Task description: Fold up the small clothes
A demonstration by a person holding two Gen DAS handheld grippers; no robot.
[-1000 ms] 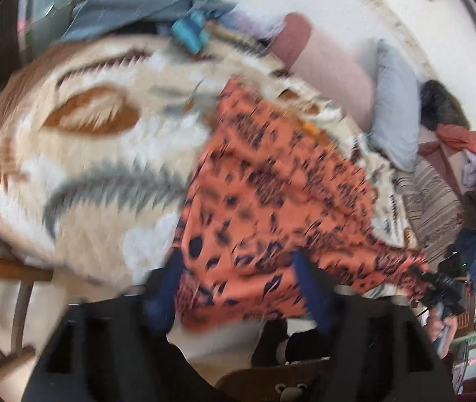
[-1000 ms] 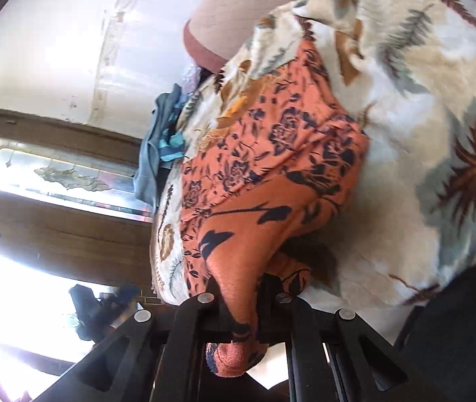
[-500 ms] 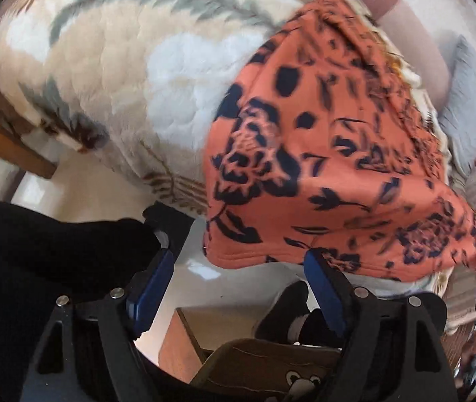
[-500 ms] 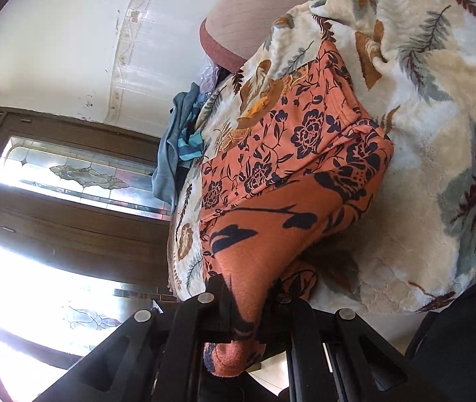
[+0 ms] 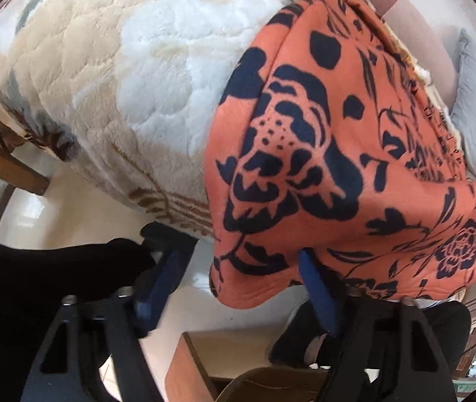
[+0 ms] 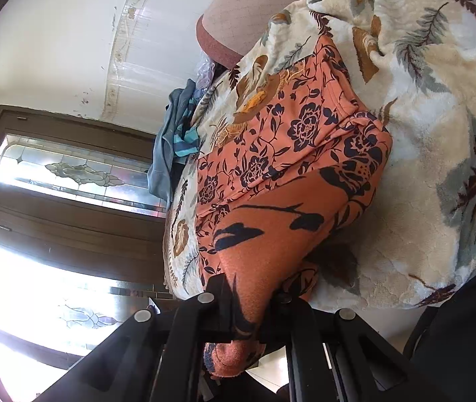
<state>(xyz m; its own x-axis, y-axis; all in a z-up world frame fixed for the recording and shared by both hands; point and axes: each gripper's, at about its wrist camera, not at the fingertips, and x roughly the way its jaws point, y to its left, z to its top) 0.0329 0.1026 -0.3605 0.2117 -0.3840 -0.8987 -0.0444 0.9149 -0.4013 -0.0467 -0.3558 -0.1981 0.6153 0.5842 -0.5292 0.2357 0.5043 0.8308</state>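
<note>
An orange garment with a dark blue flower print (image 5: 338, 154) lies on a fluffy cream blanket (image 5: 131, 77) and hangs over its front edge. My left gripper (image 5: 241, 261) is open, its blue-padded fingers (image 5: 167, 268) on either side of the garment's hanging corner, not closed on it. My right gripper (image 6: 248, 301) is shut on a bunched end of the same orange garment (image 6: 291, 154), which stretches from the jaws up over the blanket (image 6: 439, 117).
A pinkish-brown bolster (image 6: 238, 16) and a pile of blue-grey clothes (image 6: 171, 140) lie at the far end of the bed. A grey pillow (image 5: 472, 93) sits at the right. A wooden frame (image 5: 7, 164) and a cardboard box (image 5: 197, 365) are below the bed edge.
My left gripper has dropped and moved in close to the garment's front corner at the blanket edge, jaws still apart. My right gripper keeps its hold and has barely shifted.
</note>
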